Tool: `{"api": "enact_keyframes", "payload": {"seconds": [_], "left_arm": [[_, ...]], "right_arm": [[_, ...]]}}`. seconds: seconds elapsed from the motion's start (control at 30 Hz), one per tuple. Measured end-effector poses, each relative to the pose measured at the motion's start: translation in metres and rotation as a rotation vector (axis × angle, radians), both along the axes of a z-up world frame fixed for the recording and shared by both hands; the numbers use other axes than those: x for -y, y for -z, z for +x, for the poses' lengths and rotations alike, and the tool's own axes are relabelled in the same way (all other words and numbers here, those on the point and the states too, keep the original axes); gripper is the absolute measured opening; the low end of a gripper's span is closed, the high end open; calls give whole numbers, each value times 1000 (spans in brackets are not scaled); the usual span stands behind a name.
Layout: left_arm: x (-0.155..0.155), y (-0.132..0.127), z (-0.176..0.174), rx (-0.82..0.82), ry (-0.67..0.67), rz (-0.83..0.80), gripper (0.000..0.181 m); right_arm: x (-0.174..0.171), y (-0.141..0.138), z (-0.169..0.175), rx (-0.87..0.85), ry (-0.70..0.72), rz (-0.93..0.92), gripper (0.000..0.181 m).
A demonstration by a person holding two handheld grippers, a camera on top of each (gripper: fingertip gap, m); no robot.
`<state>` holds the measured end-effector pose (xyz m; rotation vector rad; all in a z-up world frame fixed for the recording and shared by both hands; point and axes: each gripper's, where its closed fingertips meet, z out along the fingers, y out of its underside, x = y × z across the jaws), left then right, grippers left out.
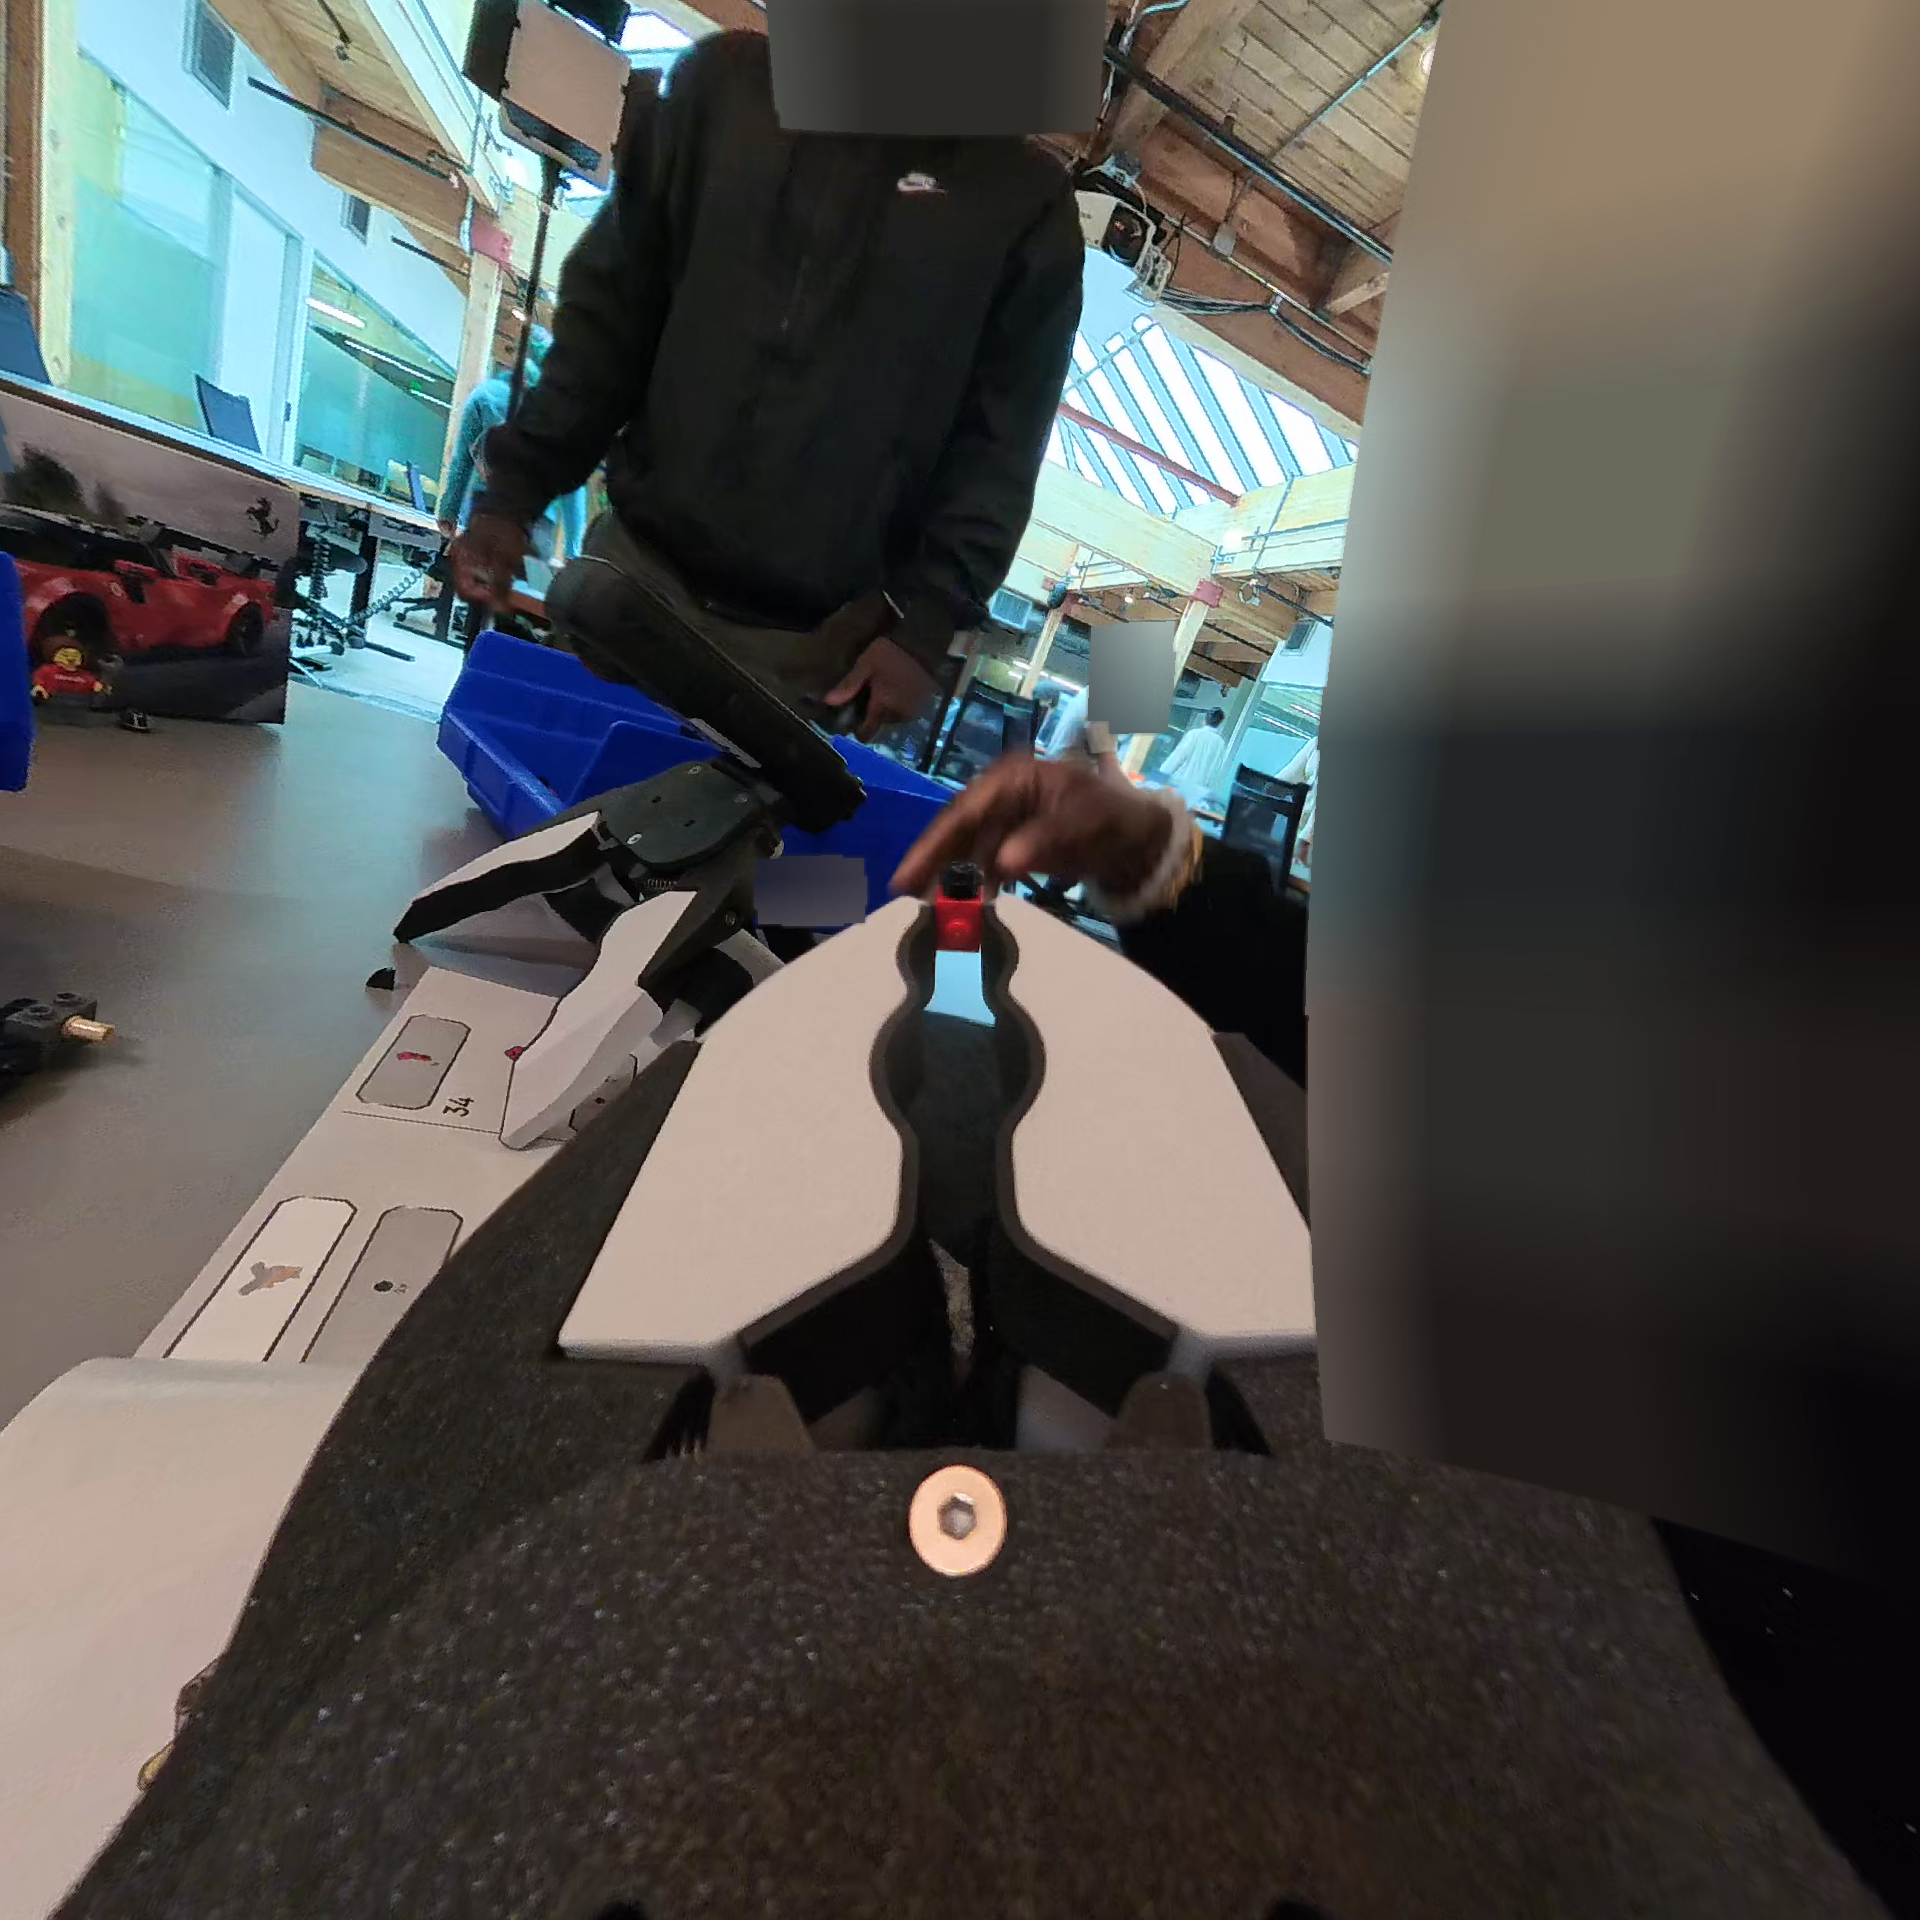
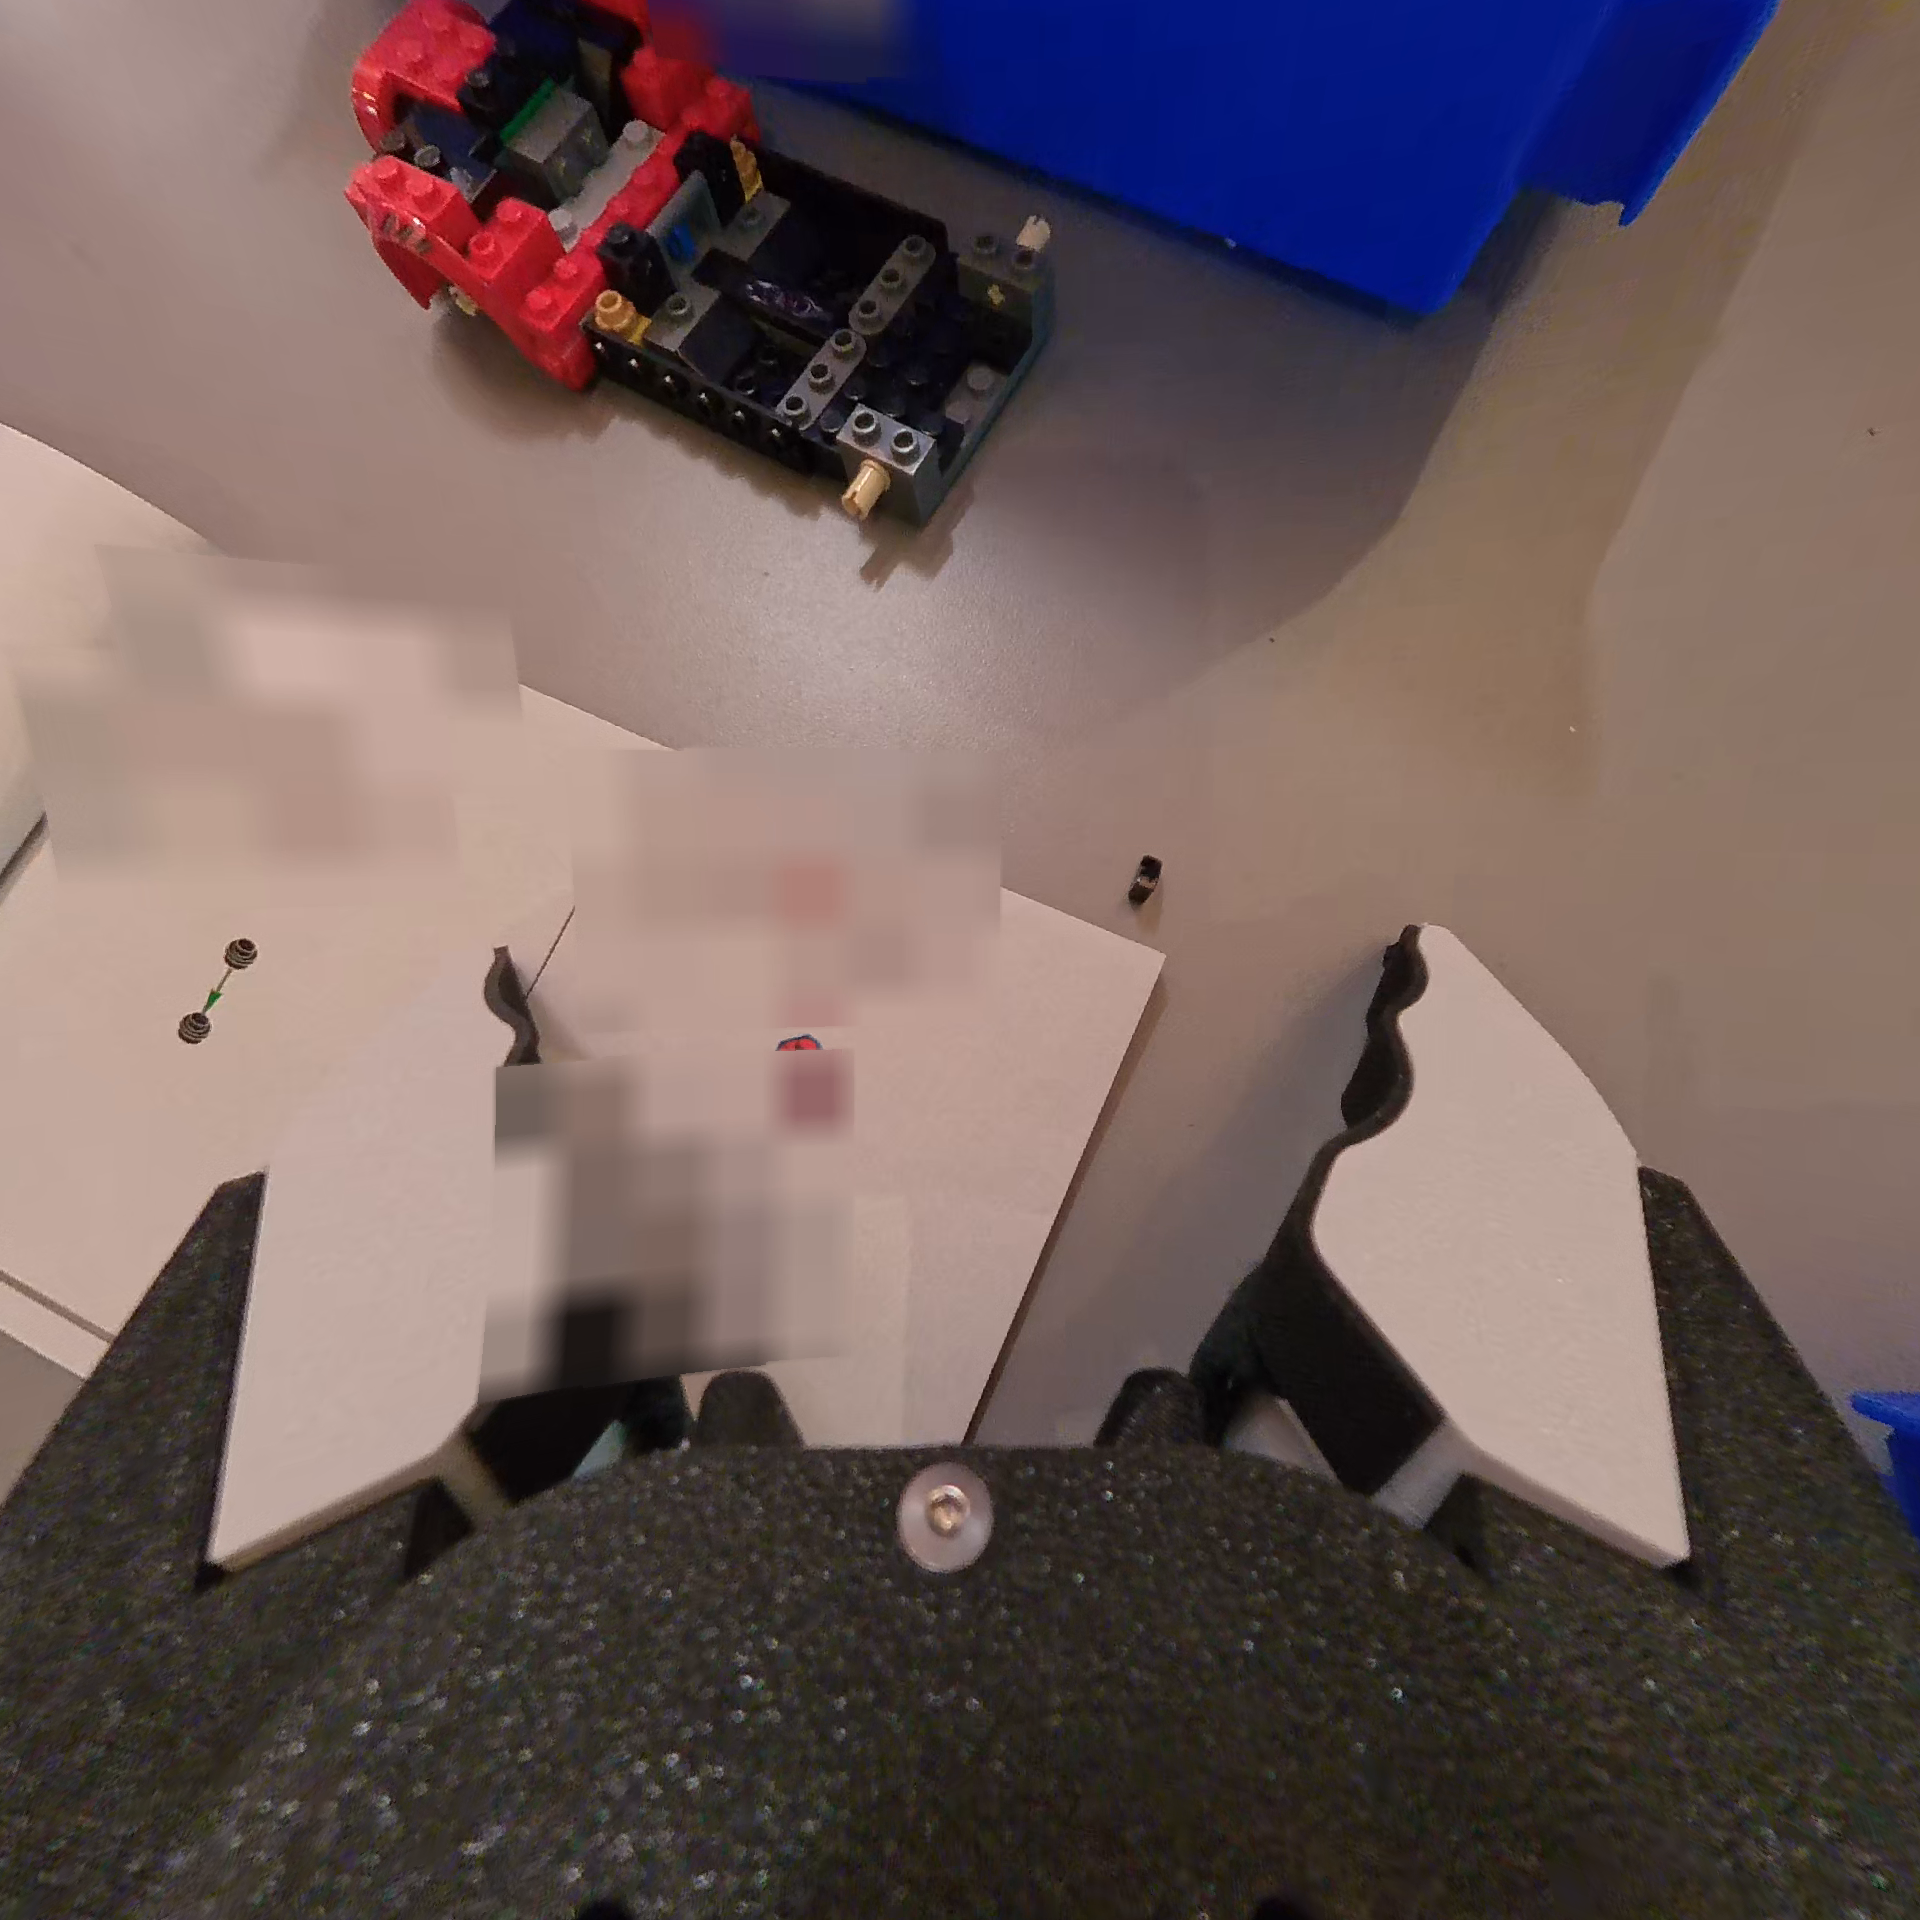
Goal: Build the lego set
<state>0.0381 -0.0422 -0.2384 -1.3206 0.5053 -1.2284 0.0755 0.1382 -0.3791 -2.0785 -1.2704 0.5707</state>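
My left claw (image 1: 957,935) is pinching a small red lego brick with a black stud on top (image 1: 957,916) at the very tips of its white fingers, held up in the air above the grey table (image 1: 187,935). A bare hand (image 1: 1049,826) reaches in from the right, one fingertip touching the top of that brick. Beyond it stands a person in a dark jacket (image 1: 810,395), with blue plastic bins (image 1: 561,727) behind the claws.

My right claw (image 2: 951,997) is spread wide and holds nothing; it hangs over the white instruction booklet (image 2: 1049,1091) lying open on the table. In the left wrist view I see this same claw (image 1: 499,997) low over the booklet, one finger tip just at the page.

The half-built lego car with red front and black chassis (image 2: 707,281) sits on the table beyond the booklet, near a blue bin. A tiny black lego piece (image 2: 1144,879) lies alone just beside the booklet's corner.
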Motion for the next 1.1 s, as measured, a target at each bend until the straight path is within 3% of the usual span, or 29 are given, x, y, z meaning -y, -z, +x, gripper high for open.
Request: {"api": "enact_keyframes", "payload": {"seconds": [0.73,0.8,0.83,0.93,1.0,1.1], "left_arm": [[-1,9,11,-85,14,-31,7],[-1,10,10,-94,10,-30,7],[-1,10,10,-96,5,-30,7],[-1,10,9,-81,10,-35,7],[0,7,9,-49,35,-44,7],[0,4,6,-1,44,-64,7]], "right_arm": [[-1,0,-7,-1,-39,0,146],[0,-4,-7,-15,-71,1,128],[1,-8,-6,-31,-87,4,106],[4,-35,-3,-134,-149,76,98],[16,-83,-7,-351,-237,199,92],[41,-149,2,-601,-327,515,101]]}}
